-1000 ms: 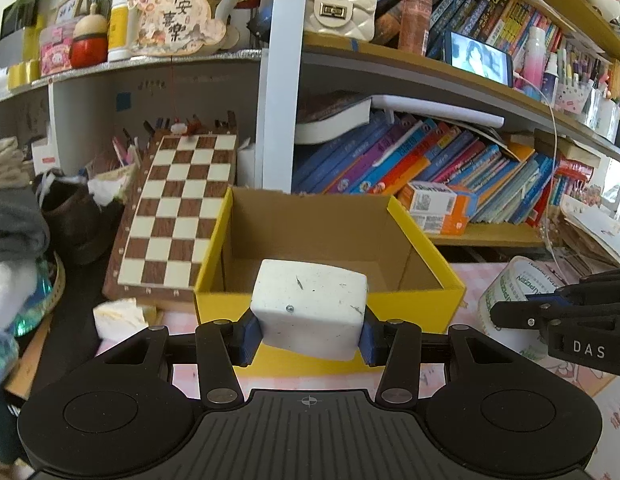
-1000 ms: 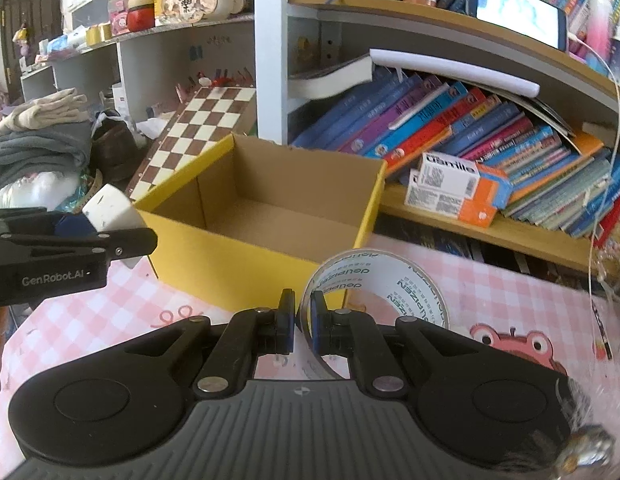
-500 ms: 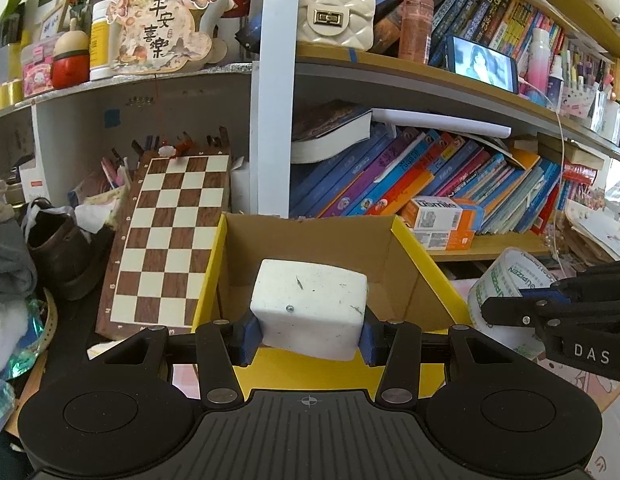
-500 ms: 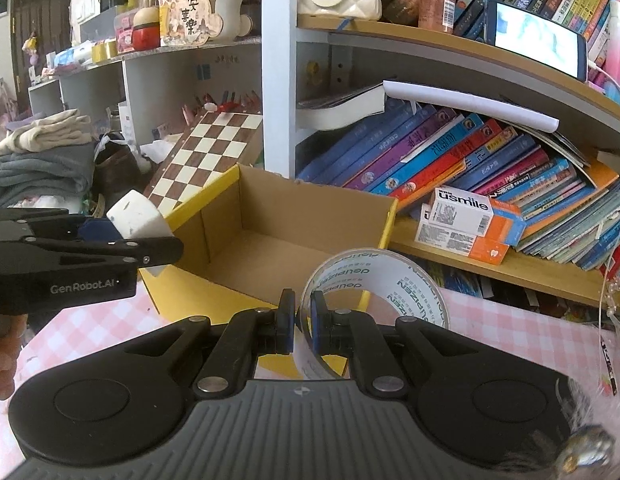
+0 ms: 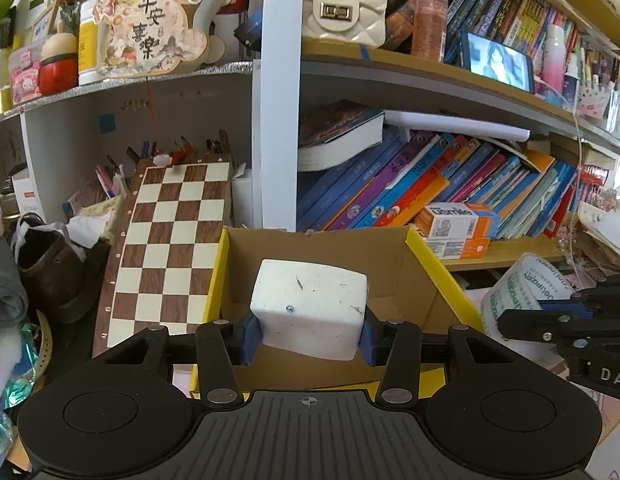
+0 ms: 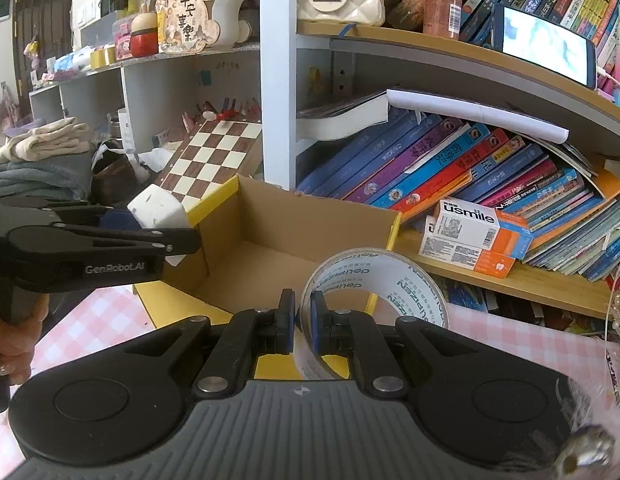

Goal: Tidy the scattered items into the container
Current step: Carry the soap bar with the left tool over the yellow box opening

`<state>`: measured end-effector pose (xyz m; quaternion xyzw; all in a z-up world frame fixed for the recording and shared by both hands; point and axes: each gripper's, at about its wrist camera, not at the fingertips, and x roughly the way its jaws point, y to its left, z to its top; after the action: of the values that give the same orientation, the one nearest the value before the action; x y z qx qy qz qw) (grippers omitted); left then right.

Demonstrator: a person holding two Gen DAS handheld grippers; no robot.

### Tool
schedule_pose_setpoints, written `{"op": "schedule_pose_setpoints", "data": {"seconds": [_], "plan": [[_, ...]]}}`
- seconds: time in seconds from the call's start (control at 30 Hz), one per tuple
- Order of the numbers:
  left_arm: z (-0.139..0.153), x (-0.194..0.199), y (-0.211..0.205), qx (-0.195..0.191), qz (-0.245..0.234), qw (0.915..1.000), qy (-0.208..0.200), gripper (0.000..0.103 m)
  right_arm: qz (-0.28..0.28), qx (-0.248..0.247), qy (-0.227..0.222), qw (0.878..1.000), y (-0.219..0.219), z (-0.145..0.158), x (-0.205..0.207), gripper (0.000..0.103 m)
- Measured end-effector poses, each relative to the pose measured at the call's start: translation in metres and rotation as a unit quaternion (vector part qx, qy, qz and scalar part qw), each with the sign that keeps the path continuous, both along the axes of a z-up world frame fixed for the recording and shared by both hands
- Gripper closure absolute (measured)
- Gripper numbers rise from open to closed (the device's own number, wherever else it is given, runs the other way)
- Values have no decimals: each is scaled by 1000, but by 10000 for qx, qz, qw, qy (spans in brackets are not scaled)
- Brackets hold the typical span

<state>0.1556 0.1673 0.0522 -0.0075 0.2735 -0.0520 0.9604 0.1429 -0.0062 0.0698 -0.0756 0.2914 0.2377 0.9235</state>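
Left gripper (image 5: pixel 308 342) clamped snug on a white block (image 5: pixel 310 308), blue pads (image 5: pixel 249 338) pressed into both sides. Held it up over the near edge of the cardboard box (image 5: pixel 435 280), yellow outside, plain brown inside. Nothing visible in the bottom of that box from the right wrist view.

Right gripper (image 6: pixel 301 326) pinched nearly closed on the wall of a roll of clear tape (image 6: pixel 373 280), one finger inside the ring and one outside. Hung the roll over the box's near right corner, green printing legible on it.

Both grippers side by side, left one showing in the right camera with the block poking out over the box's left wall. Hand (image 6: pixel 14 344) wrapped round that gripper's handle, bottom left.

Box parked on a pink checked tablecloth (image 6: pixel 94 320), right up against a chessboard (image 5: pixel 170 248) leaning on the shelf and a row of slumped books (image 6: pixel 449 168).
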Motion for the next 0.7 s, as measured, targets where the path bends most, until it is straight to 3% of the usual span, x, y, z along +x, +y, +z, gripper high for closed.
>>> {"op": "schedule_pose_setpoints", "data": {"seconds": [0.7], "plan": [[-23, 39, 5, 129, 31, 9992, 375, 57, 245, -47, -31, 9997, 18, -6, 36, 95]]}}
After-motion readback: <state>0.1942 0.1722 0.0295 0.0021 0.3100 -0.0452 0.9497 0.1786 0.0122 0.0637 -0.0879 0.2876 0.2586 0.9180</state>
